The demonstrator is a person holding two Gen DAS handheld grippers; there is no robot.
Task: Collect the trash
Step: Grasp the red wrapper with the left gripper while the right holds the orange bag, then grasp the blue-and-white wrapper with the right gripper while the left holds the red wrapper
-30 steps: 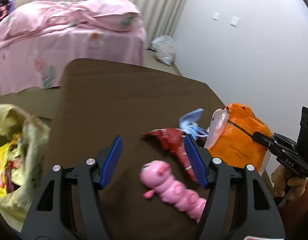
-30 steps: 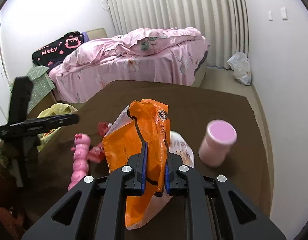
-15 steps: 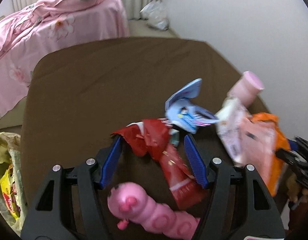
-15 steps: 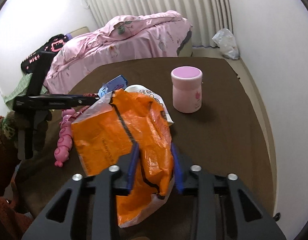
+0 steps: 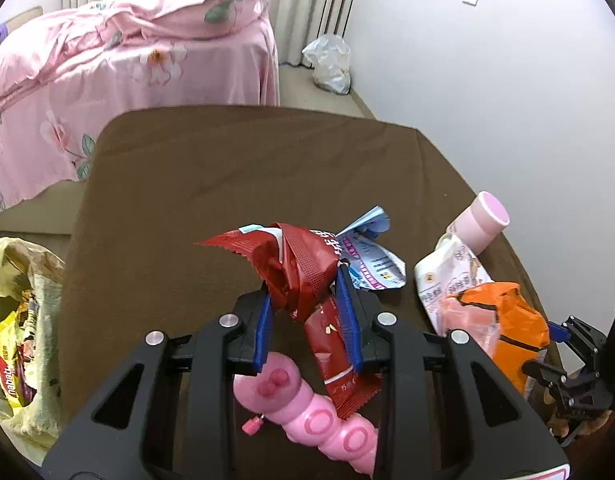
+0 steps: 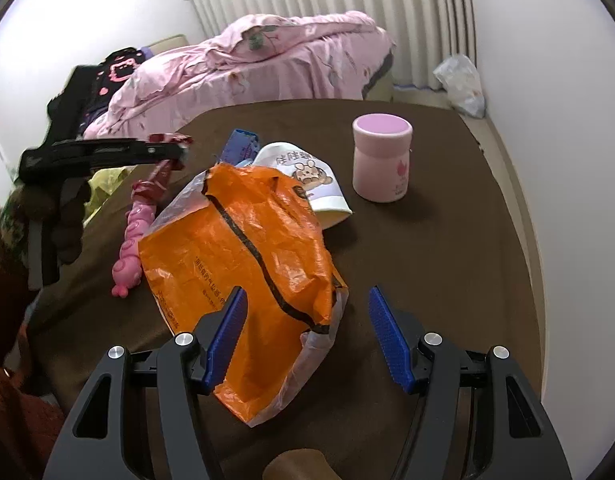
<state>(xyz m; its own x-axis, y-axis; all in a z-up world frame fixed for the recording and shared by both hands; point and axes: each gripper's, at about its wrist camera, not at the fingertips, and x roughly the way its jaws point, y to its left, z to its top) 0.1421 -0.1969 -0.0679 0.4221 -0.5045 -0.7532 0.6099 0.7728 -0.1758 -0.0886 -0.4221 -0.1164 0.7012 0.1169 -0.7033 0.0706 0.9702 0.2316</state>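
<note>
A yellow trash bag (image 5: 23, 320) beside the table (image 5: 227, 168) already holds wrappers. The left gripper (image 5: 309, 320) is closing on a red wrapper (image 5: 303, 276) above a pink toy (image 5: 307, 420). A blue wrapper (image 5: 371, 264), white pouch (image 5: 451, 276) and orange bag (image 6: 243, 248) remain; the right gripper (image 6: 307, 336) is opening, pads clear of the bag, near a pink cup (image 6: 381, 164).
</note>
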